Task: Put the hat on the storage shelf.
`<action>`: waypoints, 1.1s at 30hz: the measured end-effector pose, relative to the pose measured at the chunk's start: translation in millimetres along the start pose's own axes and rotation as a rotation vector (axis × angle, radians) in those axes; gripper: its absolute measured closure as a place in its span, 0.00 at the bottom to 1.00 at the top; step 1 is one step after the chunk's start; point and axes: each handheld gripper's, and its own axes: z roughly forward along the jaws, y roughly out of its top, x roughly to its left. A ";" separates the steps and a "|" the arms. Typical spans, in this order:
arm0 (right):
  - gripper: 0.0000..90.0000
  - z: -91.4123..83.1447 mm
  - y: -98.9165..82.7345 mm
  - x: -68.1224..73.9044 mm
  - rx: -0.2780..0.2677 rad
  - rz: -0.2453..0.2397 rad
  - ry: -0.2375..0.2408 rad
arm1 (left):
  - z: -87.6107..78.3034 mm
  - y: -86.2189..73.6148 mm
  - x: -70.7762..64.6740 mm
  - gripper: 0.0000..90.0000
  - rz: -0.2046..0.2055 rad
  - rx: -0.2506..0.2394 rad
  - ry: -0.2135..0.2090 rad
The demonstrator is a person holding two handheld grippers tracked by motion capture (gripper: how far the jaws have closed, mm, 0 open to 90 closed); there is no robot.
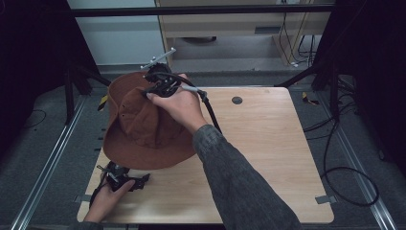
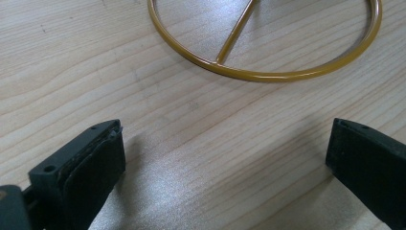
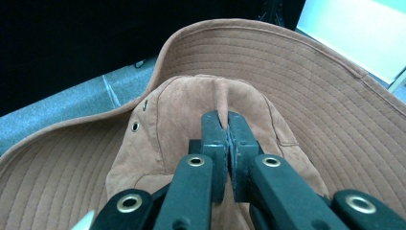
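Note:
A brown wide-brimmed hat (image 1: 139, 125) hangs tilted over the table's left side. My right gripper (image 1: 154, 86) is shut on a fold of its crown (image 3: 201, 103), the jaws pinching the cloth between them in the right gripper view (image 3: 226, 125). My left gripper (image 1: 125, 181) rests low near the table's front left, below the hat's brim. Its jaws stand wide open over bare wood (image 2: 225, 143) with nothing between them. Just ahead of them lies a yellow metal ring (image 2: 268, 72) with a spoke, flat on the table.
The wooden table (image 1: 268, 153) has a small dark round hole (image 1: 237, 100) near its far edge. Black cables (image 1: 344, 158) lie on the grey floor to the right. A metal rail (image 1: 43, 172) runs along the left side.

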 end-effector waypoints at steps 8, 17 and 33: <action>0.97 3.3 -2.5 -1.0 0.019 0.002 0.001 | -0.2 0.1 0.1 0.00 0.000 0.003 -0.001; 0.78 -2.2 -8.5 -0.2 0.014 -0.006 0.001 | -0.2 0.1 0.1 0.00 0.000 0.003 -0.001; 0.43 -16.6 -15.8 6.6 0.001 -0.016 -0.010 | -0.9 0.4 0.8 0.00 0.009 0.012 0.006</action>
